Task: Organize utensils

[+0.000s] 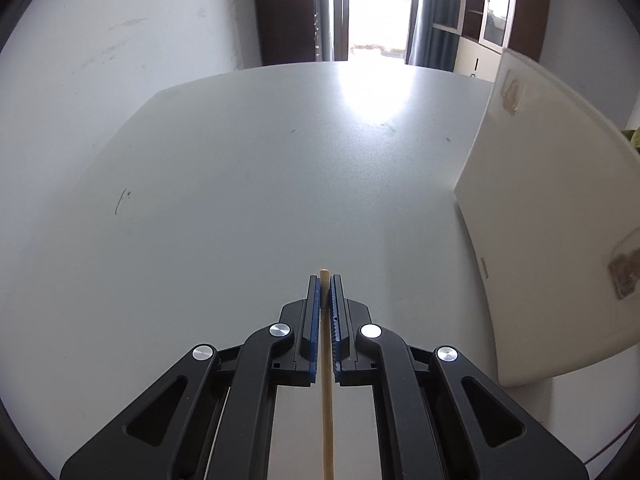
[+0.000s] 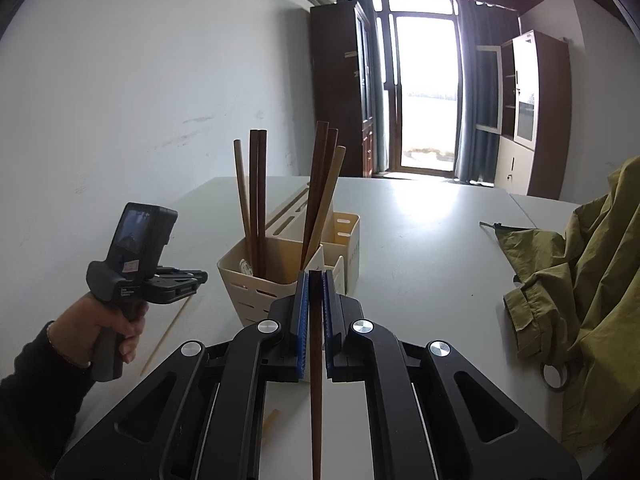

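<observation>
Left gripper (image 1: 325, 286) clamped, pitched steeply down; right gripper (image 2: 316, 280) clamped, tilted gently down.

Left claw (image 1: 325, 280) clamped on pale chopstick (image 1: 327, 400) above white table (image 1: 240, 180), cream holder (image 1: 540, 220) rt.

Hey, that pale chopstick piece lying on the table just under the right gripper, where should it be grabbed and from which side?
Probably near the visible end of the pale chopstick, coming from above with the pads closing across its width. It lies flat on the white table, so only its narrow sides offer purchase. The right gripper hides the rest and is already shut on a dark chopstick.
</observation>
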Tool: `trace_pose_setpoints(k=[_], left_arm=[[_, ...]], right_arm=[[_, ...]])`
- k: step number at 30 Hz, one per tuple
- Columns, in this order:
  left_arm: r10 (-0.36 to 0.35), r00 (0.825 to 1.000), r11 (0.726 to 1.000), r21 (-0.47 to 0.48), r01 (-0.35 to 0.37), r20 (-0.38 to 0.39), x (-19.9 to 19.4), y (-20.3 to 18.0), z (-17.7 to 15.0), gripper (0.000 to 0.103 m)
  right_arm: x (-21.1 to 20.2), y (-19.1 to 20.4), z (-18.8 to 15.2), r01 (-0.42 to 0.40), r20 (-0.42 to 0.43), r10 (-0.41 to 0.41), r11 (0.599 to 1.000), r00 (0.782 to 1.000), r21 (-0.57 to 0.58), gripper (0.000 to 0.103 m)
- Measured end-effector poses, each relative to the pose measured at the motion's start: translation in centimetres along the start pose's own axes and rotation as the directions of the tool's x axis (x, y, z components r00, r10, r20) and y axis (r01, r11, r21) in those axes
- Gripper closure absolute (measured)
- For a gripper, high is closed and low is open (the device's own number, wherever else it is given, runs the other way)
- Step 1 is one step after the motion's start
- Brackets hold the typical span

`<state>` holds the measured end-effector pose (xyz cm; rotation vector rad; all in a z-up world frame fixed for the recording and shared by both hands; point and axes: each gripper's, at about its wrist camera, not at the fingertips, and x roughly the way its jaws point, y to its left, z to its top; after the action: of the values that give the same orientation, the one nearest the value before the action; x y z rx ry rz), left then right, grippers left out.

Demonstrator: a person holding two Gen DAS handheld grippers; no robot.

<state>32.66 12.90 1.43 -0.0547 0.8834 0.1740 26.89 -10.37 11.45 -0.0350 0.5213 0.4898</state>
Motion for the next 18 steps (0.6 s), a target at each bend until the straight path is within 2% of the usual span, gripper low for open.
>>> trace_pose_setpoints(k=[2, 4, 6, 8, 11, 15, 18], left_arm=[[-0.043, 0.997, 0.999, 0.02, 0.042, 0.071, -3.0, -1.2, 0.3, 0.099], [-0.094, 0.985, 0.995, 0.035, 0.09, 0.144, -6.1, -2.2, 0.5, 0.099], [-0.159, 0.961, 0.987, 0.045, 0.153, 0.227, -9.4, -2.9, 0.5, 0.099], [-0.218, 0.928, 0.976, 0.061, 0.209, 0.304, -12.0, -4.1, 0.5, 0.099], [-0.284, 0.869, 0.958, 0.088, 0.272, 0.406, -15.0, -4.6, 0.4, 0.099], [-0.32, 0.791, 0.946, 0.123, 0.301, 0.522, -17.4, -5.8, -0.6, 0.099], [-0.356, 0.734, 0.93, 0.146, 0.337, 0.578, -18.1, -6.9, -0.8, 0.099]], right_arm=[[-0.3, -0.2, 0.2, -0.003, 0.011, 0.003, 1.0, 1.0, 0.007, 0.096], [-0.7, -0.3, 0.4, -0.011, 0.028, 0.01, 1.0, 1.0, 0.012, 0.096], [-1.1, -0.3, 0.8, -0.018, 0.049, 0.017, 1.0, 0.999, 0.014, 0.096], [-1.6, -0.4, 1.3, -0.029, 0.07, 0.027, 0.999, 0.997, 0.02, 0.096], [-2.1, -0.3, 2.0, -0.046, 0.104, 0.043, 0.999, 0.994, 0.027, 0.096], [-2.4, 0.0, 2.9, -0.069, 0.133, 0.066, 0.997, 0.989, 0.022, 0.096], [-3.0, 0.1, 3.8, -0.092, 0.169, 0.087, 0.995, 0.982, 0.024, 0.096]])
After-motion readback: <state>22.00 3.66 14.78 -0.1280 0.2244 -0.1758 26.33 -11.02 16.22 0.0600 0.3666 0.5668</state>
